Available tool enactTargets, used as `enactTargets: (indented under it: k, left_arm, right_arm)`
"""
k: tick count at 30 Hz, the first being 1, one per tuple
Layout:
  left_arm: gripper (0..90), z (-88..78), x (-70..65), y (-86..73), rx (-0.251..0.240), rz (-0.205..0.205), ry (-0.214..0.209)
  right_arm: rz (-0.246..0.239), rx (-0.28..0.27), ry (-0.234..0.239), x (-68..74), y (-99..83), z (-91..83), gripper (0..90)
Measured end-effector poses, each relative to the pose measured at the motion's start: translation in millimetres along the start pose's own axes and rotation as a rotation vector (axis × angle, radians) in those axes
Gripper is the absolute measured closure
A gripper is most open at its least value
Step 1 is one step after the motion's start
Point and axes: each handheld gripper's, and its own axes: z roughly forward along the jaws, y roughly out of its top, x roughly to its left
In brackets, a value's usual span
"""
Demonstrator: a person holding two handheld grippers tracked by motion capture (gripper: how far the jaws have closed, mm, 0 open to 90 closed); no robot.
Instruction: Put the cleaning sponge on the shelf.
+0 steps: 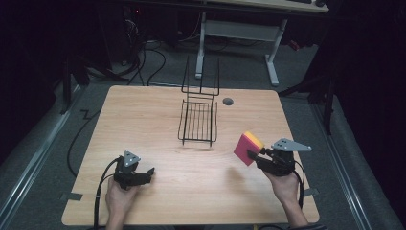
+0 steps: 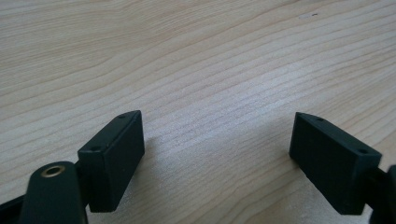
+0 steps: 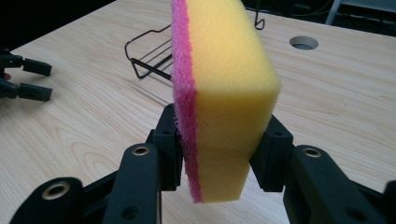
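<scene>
- While the right gripper (image 1: 255, 155) was clamped on the sponge (image 1: 248, 148), the step in hand looked like carrying it to the rack (image 1: 198, 122); the sponge hung clear of the table (image 1: 158, 110), at about 4 o'clock from the rack and well apart from it.
- Seen in the right gripper view, the jaws pinched the lower part of the sponge (image 3: 223, 100), pink side against one pad and yellow side against the other, so most of it stood above the grip.
- To do this well, the carry would need to keep height, so the sponge's lower edge passes over the rack's near wire rim, and to let go only once it is inside.
- Squeezing should stay firm but light, since the foam already dented at the pads.
- The right hand (image 1: 283, 184) came in from 5 o'clock, gripper pointing toward 10 o'clock, held roughly level.
- The left gripper (image 1: 143, 175) sat low near the table at 7 o'clock, jaws apart and nothing between them.
</scene>
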Motion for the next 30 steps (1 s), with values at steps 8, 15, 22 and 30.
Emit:
enactTargets:
  k: [8,15,22,30]
  left_arm:
    - [18.6,0.0,0.0,0.0,0.000,0.000,0.000]
    - [18.6,0.0,0.0,0.0,0.000,0.000,0.000]
    - [18.5,0.0,0.0,0.0,0.000,0.000,0.000]
    - [18.6,0.0,0.0,0.0,0.000,0.000,0.000]
  right_arm:
    - [-0.021,-0.018,0.057,14.3,19.5,10.9,60.7]
    - [-0.031,-0.026,0.079,21.4,36.1,23.0,60.6]
    - [-0.019,-0.015,0.090,22.6,43.2,38.4,60.7]
    - [-0.016,-0.016,0.095,25.6,51.7,52.7,60.7]
